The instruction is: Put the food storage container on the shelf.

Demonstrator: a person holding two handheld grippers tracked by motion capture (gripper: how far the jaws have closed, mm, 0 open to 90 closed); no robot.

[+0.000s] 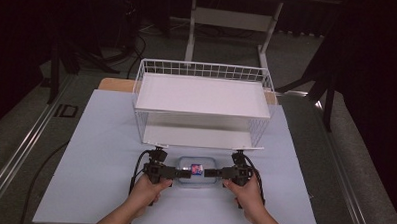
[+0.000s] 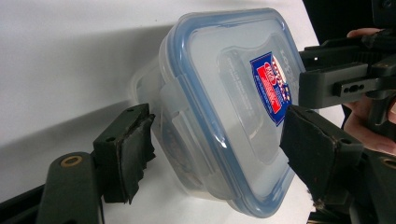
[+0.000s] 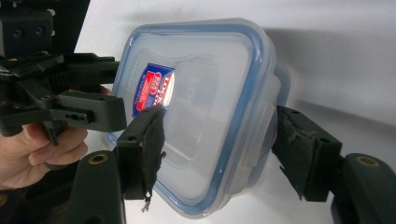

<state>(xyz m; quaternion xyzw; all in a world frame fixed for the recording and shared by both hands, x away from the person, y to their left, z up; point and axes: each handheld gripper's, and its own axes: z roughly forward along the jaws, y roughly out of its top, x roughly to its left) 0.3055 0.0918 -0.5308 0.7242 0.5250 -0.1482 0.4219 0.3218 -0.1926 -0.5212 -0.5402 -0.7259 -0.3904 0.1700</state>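
Observation:
A clear plastic container (image 1: 196,171) with a blue-rimmed lid and a red-and-blue label lies on the white table top, just in front of the wire rack. My left gripper (image 1: 182,174) comes at its left end and my right gripper (image 1: 210,173) at its right end. In the left gripper view the jaws (image 2: 219,147) straddle the container (image 2: 224,107), one pad by the side clip and one over the lid, close to it but not visibly pressing. In the right gripper view the jaws (image 3: 222,147) likewise straddle the container (image 3: 205,116).
A white two-level wire rack (image 1: 203,69) stands right behind the container, its lower shelf facing me. The white table sheet (image 1: 100,153) stretches out on both sides. Dark floor, cables and a desk frame lie beyond.

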